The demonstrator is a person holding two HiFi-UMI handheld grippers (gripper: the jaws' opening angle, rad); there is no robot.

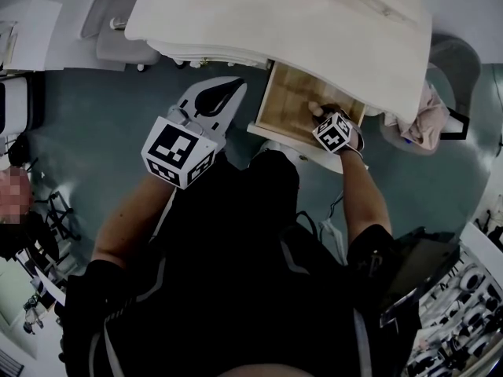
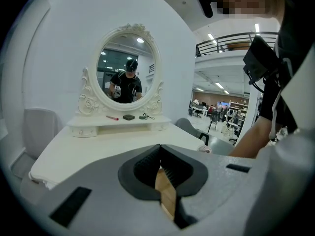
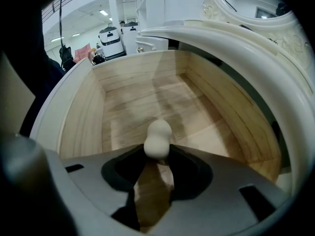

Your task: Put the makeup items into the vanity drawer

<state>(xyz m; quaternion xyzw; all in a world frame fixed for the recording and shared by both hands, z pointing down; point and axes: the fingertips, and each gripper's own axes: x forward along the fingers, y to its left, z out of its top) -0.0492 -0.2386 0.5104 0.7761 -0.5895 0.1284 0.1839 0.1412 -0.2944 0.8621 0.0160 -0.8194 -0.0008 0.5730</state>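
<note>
The vanity drawer point(image 1: 289, 93) stands pulled out, its bare wooden floor point(image 3: 147, 100) showing no items. My right gripper point(image 3: 158, 150) reaches over the drawer's front and is shut on a pale, peanut-shaped makeup sponge point(image 3: 158, 137) held at its tips just above the floor. In the head view the right gripper point(image 1: 316, 111) sits at the drawer's near right corner. My left gripper point(image 1: 236, 87) hangs left of the drawer, shut and holding nothing. On the shelf under the mirror point(image 2: 129, 70) lie a red lipstick point(image 2: 112, 117), a dark compact point(image 2: 129, 117) and a small dark item point(image 2: 144, 116).
The white vanity top point(image 1: 275, 14) overhangs the back of the drawer. A pale chair point(image 1: 118, 42) stands at the vanity's left end. A seat with a pink cloth point(image 1: 428, 120) stands at its right end. My own body fills the lower head view.
</note>
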